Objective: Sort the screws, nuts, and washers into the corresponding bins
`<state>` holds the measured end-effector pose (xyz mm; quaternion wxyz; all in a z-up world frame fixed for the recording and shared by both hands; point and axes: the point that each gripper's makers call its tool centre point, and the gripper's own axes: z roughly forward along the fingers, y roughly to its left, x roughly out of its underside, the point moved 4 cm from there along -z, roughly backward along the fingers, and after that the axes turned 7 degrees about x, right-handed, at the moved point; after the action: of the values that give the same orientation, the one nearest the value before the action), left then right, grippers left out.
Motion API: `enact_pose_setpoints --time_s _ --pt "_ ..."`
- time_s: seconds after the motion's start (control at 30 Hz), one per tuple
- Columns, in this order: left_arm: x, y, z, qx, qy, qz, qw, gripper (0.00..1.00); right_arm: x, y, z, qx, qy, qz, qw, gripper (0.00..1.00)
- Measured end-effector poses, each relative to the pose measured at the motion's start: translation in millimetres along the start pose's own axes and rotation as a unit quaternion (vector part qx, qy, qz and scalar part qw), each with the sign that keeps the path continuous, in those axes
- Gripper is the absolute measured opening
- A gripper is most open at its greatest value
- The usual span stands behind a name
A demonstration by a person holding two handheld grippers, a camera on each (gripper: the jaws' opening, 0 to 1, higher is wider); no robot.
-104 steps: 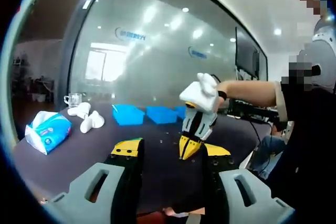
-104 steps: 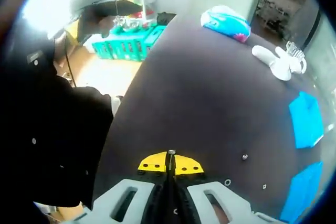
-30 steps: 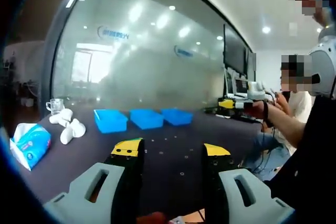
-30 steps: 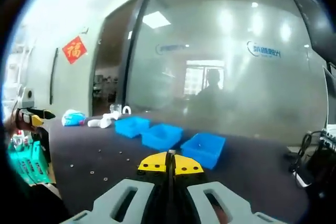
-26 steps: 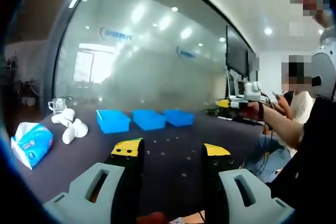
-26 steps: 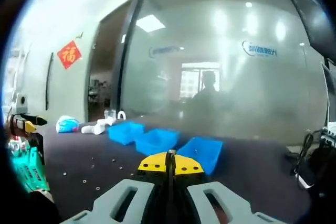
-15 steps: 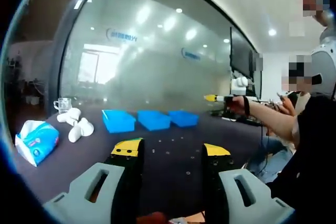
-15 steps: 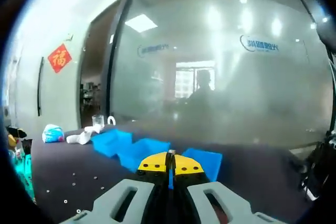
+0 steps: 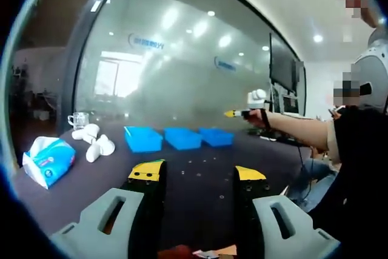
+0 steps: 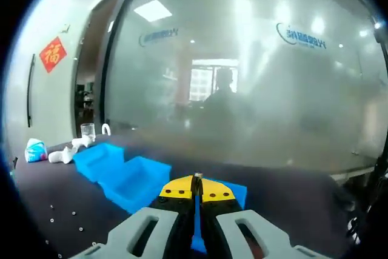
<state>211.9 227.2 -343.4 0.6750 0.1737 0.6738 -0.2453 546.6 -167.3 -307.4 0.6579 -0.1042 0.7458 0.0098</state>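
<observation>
Three blue bins stand in a row on the dark table: left bin (image 9: 143, 138), middle bin (image 9: 183, 138), right bin (image 9: 217, 136). Small screws, nuts and washers (image 9: 195, 164) lie scattered in front of them. My left gripper (image 9: 197, 174) is open and holds nothing, low over the near table. My right gripper (image 9: 237, 113), in a person's hand, hovers above the right bin. In the right gripper view my right gripper (image 10: 197, 187) is shut on a small screw (image 10: 197, 177) at its tips, over the nearest bin (image 10: 235, 193), with the other bins (image 10: 136, 180) to the left.
A blue tissue pack (image 9: 48, 161), white objects (image 9: 97, 144) and a glass cup (image 9: 77, 119) sit at the table's left end. A frosted glass wall runs behind the table. The person's arm (image 9: 297, 128) reaches in from the right. Loose hardware (image 10: 60, 215) lies left of the bins.
My right gripper has swung towards the bins with the screw and now hangs over the right bin, which looks closer. My left gripper stays open in place.
</observation>
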Motion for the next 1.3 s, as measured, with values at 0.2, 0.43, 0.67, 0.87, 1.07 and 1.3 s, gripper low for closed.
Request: enact_pose_setpoints --time_s 0.2,0.43,0.67,0.87,1.07,1.3 --pt "1.1 1.3 0.4 0.0 -0.001 -0.003 1.0 0.38 5.5 3.2 12.2 0.009 0.008 -0.007 0.9999 0.0" --pt "2.6 3.6 -0.8 -0.003 -0.001 -0.007 1.0 0.38 8.4 3.6 16.2 0.014 0.007 -0.03 0.9994 0.05" --pt "2.5 2.3 0.8 0.0 -0.001 -0.007 1.0 0.38 3.8 1.6 16.0 0.011 -0.005 -0.037 0.9992 0.13" --pt "2.5 2.7 0.7 -0.002 -0.001 -0.008 1.0 0.38 2.1 2.6 8.9 0.0 -0.01 -0.034 0.9994 0.14" --pt "2.2 2.0 1.5 0.0 -0.001 -0.006 1.0 0.38 1.3 4.4 -13.2 -0.014 -0.022 -0.028 0.9993 0.18" --pt "0.2 0.8 6.7 0.007 -0.001 -0.003 1.0 0.38 3.7 18.7 -60.6 -0.056 -0.042 -0.011 0.9975 0.24"
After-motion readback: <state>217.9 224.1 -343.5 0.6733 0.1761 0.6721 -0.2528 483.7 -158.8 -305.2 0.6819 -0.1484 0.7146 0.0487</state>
